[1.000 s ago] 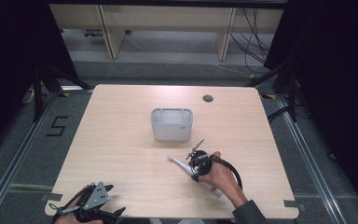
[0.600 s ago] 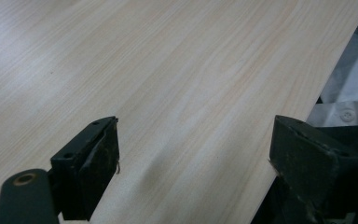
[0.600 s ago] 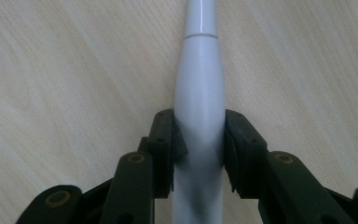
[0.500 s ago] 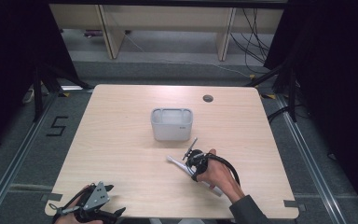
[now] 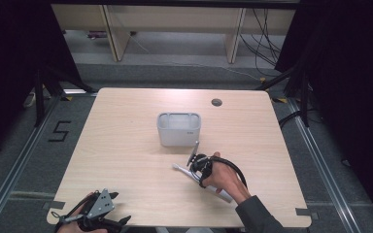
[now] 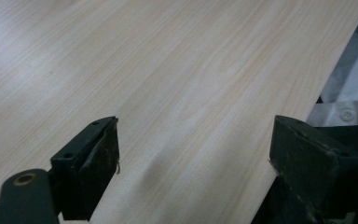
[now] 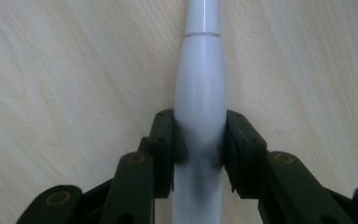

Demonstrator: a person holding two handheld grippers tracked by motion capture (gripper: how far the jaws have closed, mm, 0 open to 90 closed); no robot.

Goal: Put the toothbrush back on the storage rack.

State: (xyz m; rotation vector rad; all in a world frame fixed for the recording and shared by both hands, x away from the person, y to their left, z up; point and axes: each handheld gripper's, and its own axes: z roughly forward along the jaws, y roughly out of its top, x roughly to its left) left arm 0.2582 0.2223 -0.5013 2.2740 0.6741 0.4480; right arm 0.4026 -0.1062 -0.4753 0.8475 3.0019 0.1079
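Pale wood grain covers the whole tabletop point(image 5: 126, 145), and dark floor and black curtains surround it. On this wood, near the person's right side, lies a long white object point(image 7: 200, 93), smooth and rounded, thicker in the middle and thinner at the far end, with a fine seam across it; it looks like a handle of some tool, but I cannot tell which. In the high view its thin tip point(image 5: 177, 167) points to the left, and the other end comes out under the person's wrist.

The right hand-held gripper point(image 7: 199, 149) is closed on this white object: in the right gripper view the two black pads press on its thick part from both sides. The right hand point(image 5: 226, 177) holds this gripper low over the wood, with a black cable looping around it.

Just behind it, toward the middle of the tabletop, stands a grey rectangular container point(image 5: 178, 128), upright and apart from the object.

The left hand-held gripper point(image 5: 99, 213) rests at the near left corner. Its jaws stand wide apart with only bare wood between them.
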